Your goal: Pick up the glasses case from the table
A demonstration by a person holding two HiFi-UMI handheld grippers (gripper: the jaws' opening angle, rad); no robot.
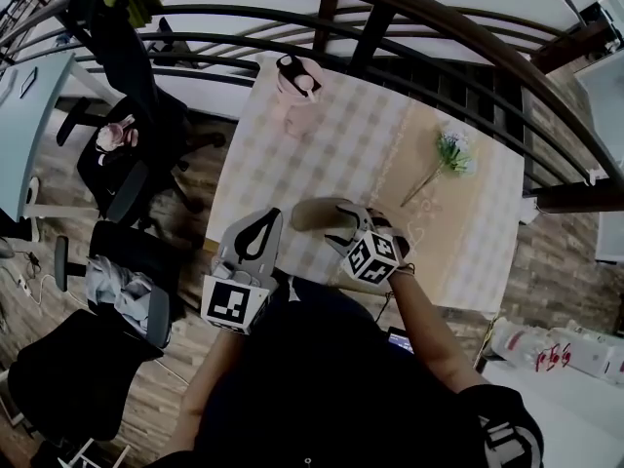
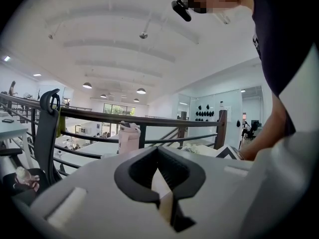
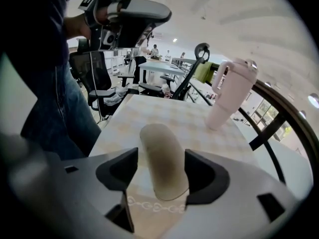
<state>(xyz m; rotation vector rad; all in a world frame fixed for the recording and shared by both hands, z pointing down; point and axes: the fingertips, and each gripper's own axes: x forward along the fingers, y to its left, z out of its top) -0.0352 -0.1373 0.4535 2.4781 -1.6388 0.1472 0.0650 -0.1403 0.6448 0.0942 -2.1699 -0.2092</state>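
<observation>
Beige glasses case (image 3: 162,158) lies on the table (image 3: 169,114) between the right gripper's (image 3: 160,172) parted jaws

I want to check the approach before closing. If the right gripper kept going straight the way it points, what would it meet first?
Probably the glasses case. It lies on the table straight ahead, between the open jaws of the right gripper, which don't seem to touch it yet.
</observation>
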